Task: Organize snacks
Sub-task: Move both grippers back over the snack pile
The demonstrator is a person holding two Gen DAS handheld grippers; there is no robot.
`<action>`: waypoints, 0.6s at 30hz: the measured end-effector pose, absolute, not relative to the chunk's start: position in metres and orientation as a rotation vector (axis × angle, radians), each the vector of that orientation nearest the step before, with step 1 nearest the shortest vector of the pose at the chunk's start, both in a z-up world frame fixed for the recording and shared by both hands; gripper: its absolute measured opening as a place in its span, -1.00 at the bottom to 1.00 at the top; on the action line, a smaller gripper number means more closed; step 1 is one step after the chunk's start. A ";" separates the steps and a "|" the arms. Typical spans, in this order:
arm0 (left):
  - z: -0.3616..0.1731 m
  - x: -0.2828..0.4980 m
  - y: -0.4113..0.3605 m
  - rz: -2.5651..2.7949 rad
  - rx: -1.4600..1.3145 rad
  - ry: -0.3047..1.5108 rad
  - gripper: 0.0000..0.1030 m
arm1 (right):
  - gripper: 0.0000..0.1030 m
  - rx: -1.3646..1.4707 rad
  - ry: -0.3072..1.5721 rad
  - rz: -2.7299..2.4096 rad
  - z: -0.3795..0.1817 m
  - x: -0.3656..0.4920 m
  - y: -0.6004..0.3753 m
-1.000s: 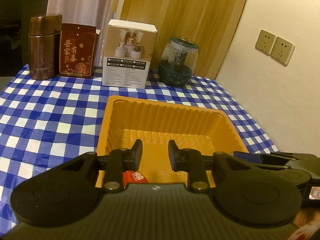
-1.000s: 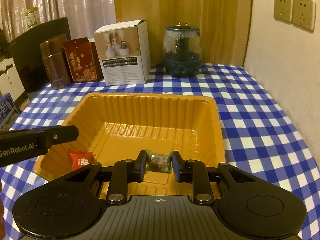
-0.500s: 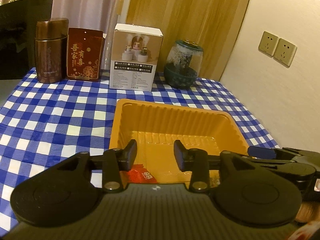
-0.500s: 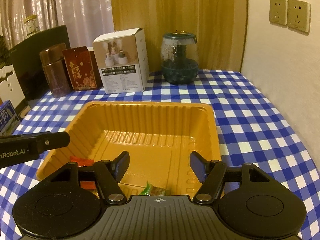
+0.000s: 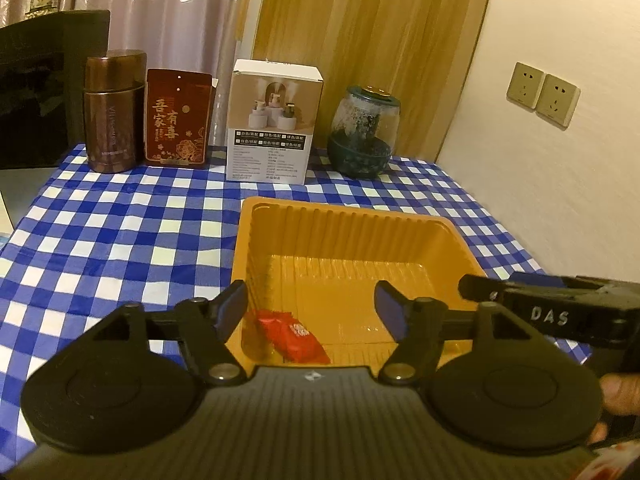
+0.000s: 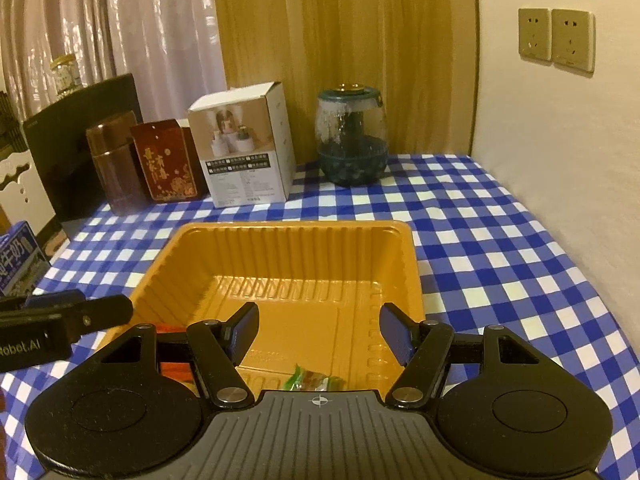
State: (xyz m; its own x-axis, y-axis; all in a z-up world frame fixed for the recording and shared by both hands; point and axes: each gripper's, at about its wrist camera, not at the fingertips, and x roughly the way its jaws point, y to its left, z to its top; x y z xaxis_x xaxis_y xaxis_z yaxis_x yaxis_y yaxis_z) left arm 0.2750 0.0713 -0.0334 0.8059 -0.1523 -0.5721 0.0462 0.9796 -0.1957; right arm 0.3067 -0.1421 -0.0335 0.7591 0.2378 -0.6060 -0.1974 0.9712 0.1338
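Both tools hover at the near edge of an orange tray [image 6: 304, 248] on a blue-checked desk [image 5: 120, 240], each with fingers spread apart and holding nothing. Just ahead of the left tool [image 5: 312, 312] a red snack packet [image 5: 294, 334] lies in the tray; a green-wrapped candy [image 6: 314, 380] lies just below the right tool [image 6: 318, 330]. Both snacks look placed, so the next move likely calls for drawing back to find another. The right tool's side reads "DAS"; the left's "Robot.AI".
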 end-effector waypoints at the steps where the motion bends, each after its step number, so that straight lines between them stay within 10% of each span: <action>1: -0.033 0.272 0.071 -0.108 -0.172 0.623 0.34 | 0.30 0.067 0.661 0.234 -0.031 0.302 -0.144; 18: -0.033 0.178 0.077 -0.102 -0.170 0.610 0.63 | 0.41 0.123 0.656 0.199 -0.026 0.206 -0.167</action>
State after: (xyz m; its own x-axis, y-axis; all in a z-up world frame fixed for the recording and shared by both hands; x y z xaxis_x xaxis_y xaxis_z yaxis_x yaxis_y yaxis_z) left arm 0.1776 0.0767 -0.0332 0.8155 -0.1454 -0.5602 0.0451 0.9809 -0.1890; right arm 0.2055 -0.1670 -0.0256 0.7742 0.2218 -0.5927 -0.1440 0.9737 0.1763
